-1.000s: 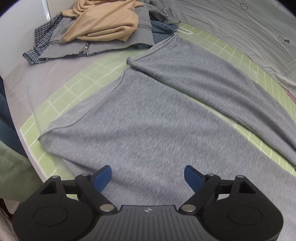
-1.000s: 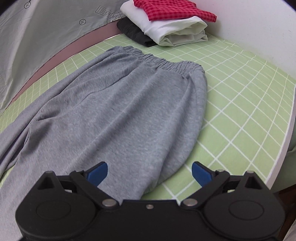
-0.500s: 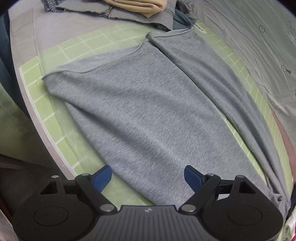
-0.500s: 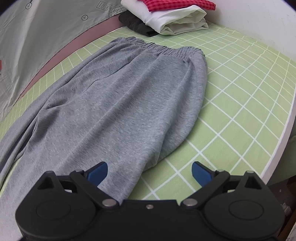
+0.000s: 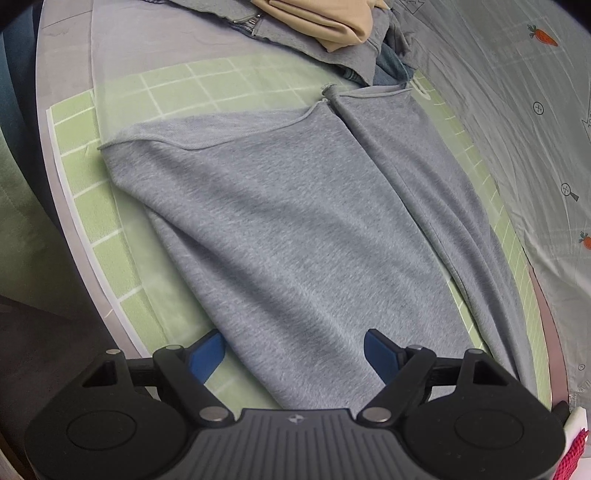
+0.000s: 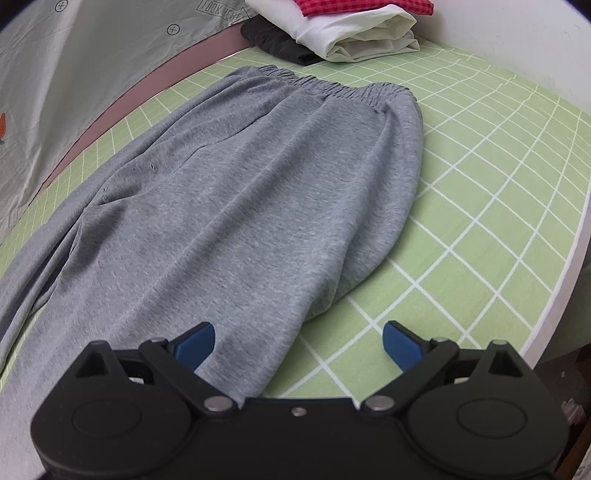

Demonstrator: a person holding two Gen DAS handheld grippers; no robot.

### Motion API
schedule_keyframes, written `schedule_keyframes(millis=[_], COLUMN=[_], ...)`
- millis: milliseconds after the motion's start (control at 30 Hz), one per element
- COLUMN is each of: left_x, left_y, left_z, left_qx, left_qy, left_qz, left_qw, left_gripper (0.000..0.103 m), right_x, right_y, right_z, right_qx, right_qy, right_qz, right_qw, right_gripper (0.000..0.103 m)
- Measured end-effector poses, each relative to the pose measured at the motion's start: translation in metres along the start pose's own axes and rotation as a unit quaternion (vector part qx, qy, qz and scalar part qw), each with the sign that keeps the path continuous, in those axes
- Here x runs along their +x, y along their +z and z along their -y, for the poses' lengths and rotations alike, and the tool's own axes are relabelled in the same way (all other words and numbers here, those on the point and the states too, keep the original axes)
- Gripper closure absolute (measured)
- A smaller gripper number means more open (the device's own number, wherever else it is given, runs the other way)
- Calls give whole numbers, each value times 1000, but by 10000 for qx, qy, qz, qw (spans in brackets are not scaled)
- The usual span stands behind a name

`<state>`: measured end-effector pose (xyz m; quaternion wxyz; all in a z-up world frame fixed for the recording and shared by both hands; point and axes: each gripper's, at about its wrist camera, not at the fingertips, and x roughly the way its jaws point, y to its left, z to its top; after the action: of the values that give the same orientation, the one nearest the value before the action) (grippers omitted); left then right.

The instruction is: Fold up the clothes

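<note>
Grey sweatpants [image 5: 295,229] lie flat on a green gridded mat [image 5: 88,206]. The left wrist view shows the two leg ends, the near leg lying wide and the far leg [image 5: 436,177] beside it. My left gripper [image 5: 295,354] hovers over the near leg's lower edge, its jaws closing, with grey cloth lying below the gap and no pad pressing on it. The right wrist view shows the elastic waistband [image 6: 332,83] at the far end. Over the near side edge of the sweatpants [image 6: 240,221] my right gripper [image 6: 299,343] stands open, holding nothing.
A heap of unfolded clothes, tan [image 5: 321,18] over grey, lies beyond the leg ends. Folded clothes [image 6: 354,33], white with red check on top and dark below, sit past the waistband. A grey printed sheet [image 5: 517,110] borders the mat's far side. The table edge [image 6: 554,266] runs near right.
The left gripper has shifted toward the near edge and rolled, so the leg ends now sit higher and farther in its view. Its jaws have narrowed slightly. The right gripper barely moved.
</note>
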<state>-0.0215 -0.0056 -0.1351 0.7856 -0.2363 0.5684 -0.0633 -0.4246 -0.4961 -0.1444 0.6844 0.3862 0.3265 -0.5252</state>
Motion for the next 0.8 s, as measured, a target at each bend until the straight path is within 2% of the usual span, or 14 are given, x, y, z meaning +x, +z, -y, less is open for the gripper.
schedule_keyframes(millis=[133,267,467,533,633,700,733,800], left_x=[0,0,0,0,1,2,2,2], left_y=[8,11,12,14,17,20,22,25], left_z=[-6,-11,-14,-17,-22,-25,-27,-27], left_qx=[-61,-189,-239,-334,-500,-628,-689,-756], left_qy=[0,-39,7,15,17,-18,-29,16], left_qz=[71,163,323,349,421,470,492,542], left_qw=[10000,9997,9992,9988,9979,9969,9964,9957], left_gripper=[31,36,54,63,71,71,71,71], right_x=[3,5,8,10,13,16,17,20], right_y=[5,12,23,27,34,39,42,46], right_z=[3,11,26,29,32,33,34,36], right_qx=[151,623,1374,1505,1602,1615,1612,1616], right_qy=[39,129,386,445,527,532,515,455], right_qz=[49,134,219,237,237,218,201,141], right_qw=[9999,9979,9895,9873,9854,9852,9854,9857], right_gripper=[4,4,8,14,31,49,53,72])
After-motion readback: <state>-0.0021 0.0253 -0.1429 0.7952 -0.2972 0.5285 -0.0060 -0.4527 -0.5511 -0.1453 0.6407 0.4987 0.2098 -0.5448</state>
